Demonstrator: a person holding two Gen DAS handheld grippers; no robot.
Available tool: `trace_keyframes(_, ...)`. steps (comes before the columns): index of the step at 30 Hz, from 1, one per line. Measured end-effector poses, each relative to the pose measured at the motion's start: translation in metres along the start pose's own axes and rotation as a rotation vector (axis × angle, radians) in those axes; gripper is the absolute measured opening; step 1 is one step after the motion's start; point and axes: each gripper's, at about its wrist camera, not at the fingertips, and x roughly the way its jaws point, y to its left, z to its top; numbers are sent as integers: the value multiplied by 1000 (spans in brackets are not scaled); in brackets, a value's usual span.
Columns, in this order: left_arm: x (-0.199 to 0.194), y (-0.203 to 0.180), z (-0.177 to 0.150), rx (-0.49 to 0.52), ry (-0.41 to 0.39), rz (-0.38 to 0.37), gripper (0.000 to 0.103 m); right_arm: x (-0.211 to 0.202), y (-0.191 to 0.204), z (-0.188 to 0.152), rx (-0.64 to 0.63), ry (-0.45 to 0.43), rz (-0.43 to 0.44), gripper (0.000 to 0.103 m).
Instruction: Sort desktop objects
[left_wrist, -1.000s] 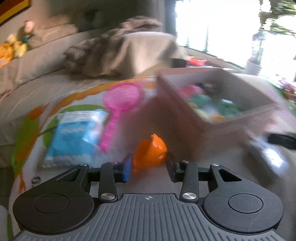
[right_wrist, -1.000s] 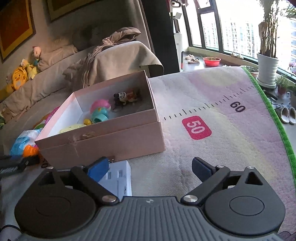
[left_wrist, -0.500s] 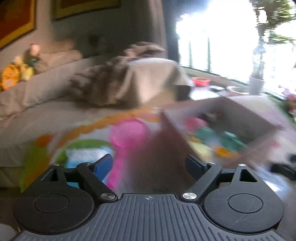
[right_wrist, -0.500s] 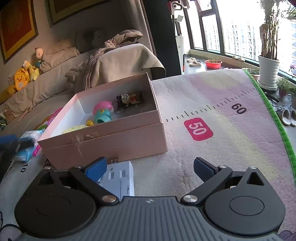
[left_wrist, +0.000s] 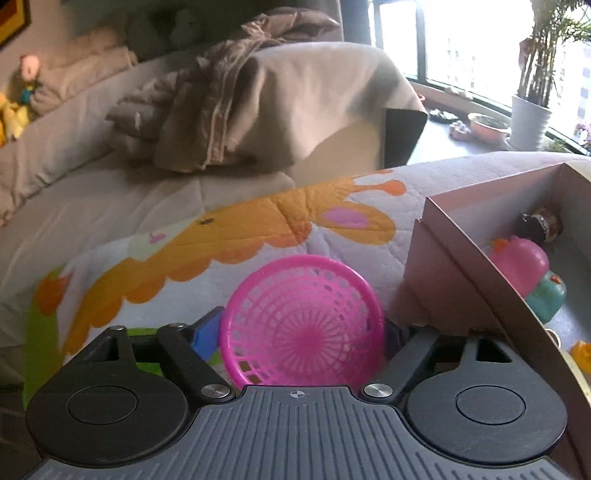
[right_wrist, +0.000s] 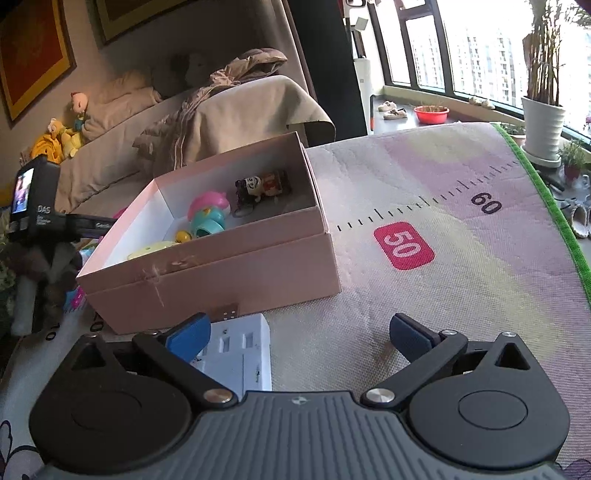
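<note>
A pink plastic net scoop (left_wrist: 303, 325) lies on the patterned mat beside the pink cardboard box (left_wrist: 461, 266). My left gripper (left_wrist: 301, 334) straddles the scoop's round head. Its jaws are closing, with the blue pads close against the rim on both sides, and I see no firm squeeze. In the box lie a pink and teal toy (right_wrist: 208, 214), a panda figure (right_wrist: 262, 186) and a yellow piece (right_wrist: 155, 249). My right gripper (right_wrist: 299, 336) stands wide open over a white power strip (right_wrist: 236, 354) in front of the box (right_wrist: 221, 273), and nothing sits between its pads.
A sofa with a brown blanket (left_wrist: 229, 103) rises behind the mat. The box wall stands close to the left gripper's right side. The left tool's black body with a small screen (right_wrist: 37, 199) shows left of the box. Right of the box is bare mat with ruler marks (right_wrist: 402, 245).
The left gripper had an orange toy between its jaws; it opened without the toy and swung left to the pink scoop, now narrowing around it. The right gripper stayed put.
</note>
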Motion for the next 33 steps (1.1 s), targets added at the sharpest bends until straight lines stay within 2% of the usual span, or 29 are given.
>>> trace_keyframes(6,-27,-9,-13,-3,-14,-26,86,1,1,0,-2,1,-1,103)
trace_keyframes(10,-72,-20,-38,-11,-30,-47,86,0,0,0,10,-3,8,103)
trace_keyframes(16,-138,-34,-89,-92,-55,-66,87,0,1,0,7,-2,3,103)
trace_keyframes(18,-151,-41,-104,-125,-50,-89,87,0,3,0,-3,1,-8,103)
trace_keyframes(22,-160,-61,-121,-166,-14,-196,87,0,5,0,-16,4,-29,103)
trace_keyframes(24,-169,-66,-123,-161,-24,-215,94,-1,4,0,-17,5,-39,103)
trace_keyframes(29,-194,-70,-134,-101,-66,-158,98,-12,4,-4,-41,9,-33,103)
trace_keyframes(33,-199,-68,-146,-57,-62,-101,100,-26,17,-10,-121,7,-2,103)
